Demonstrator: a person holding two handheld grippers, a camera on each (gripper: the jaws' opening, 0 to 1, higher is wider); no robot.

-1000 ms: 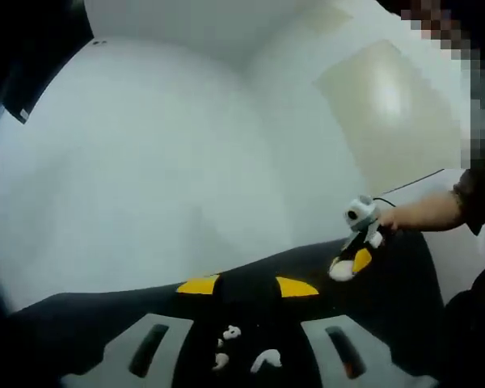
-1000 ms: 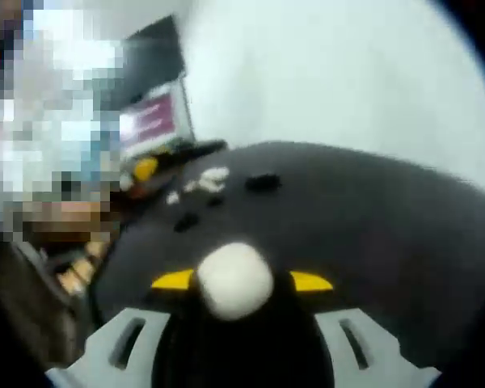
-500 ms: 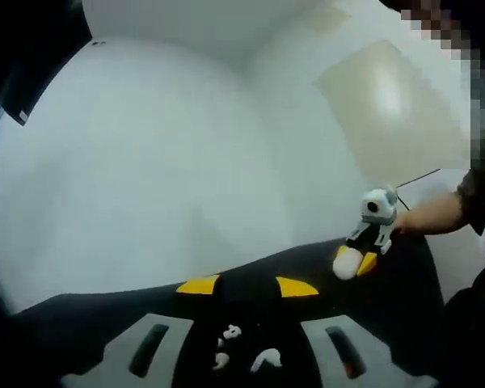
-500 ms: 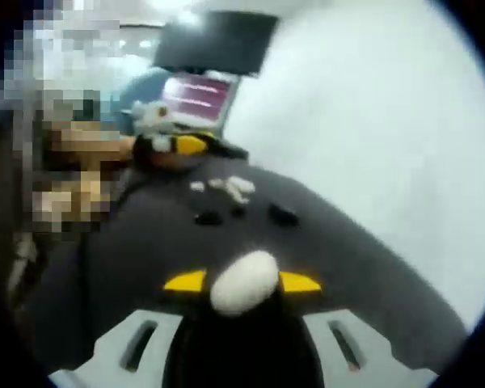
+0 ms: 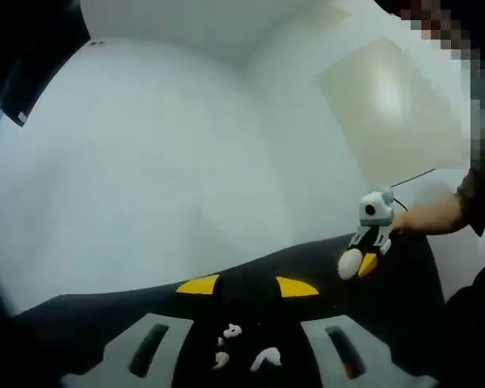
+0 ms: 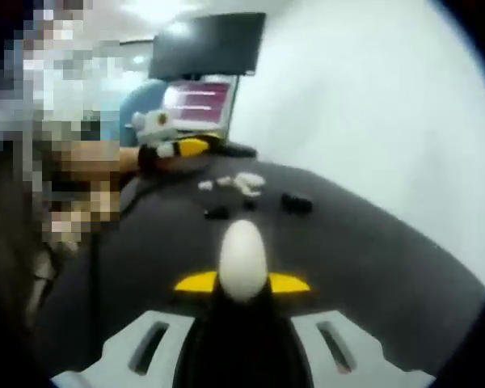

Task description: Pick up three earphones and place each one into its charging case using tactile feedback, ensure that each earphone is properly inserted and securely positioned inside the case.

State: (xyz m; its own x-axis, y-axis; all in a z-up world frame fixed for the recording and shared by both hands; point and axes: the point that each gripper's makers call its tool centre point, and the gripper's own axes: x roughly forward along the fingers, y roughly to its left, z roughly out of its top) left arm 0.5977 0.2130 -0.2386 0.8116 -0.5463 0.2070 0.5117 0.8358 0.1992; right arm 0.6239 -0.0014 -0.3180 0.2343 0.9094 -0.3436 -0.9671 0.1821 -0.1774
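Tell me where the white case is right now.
In the right gripper view the white case sits centre, clamped in the right tool over the black mat.

In the left gripper view, the earphones [image 5: 241,349] lie in a small cluster on the mat [image 5: 404,283] near its close edge, between that gripper's own jaws. The right gripper [image 5: 357,263] sits over the mat's far right edge, a hand [image 5: 424,217] behind it. In the right gripper view, a charging case [image 6: 242,262] sits between the jaws over the near part of the mat; the earphones lie toward the far edge, with the left gripper [image 6: 178,147] just behind them and a screen [image 6: 196,103] beyond the mat.
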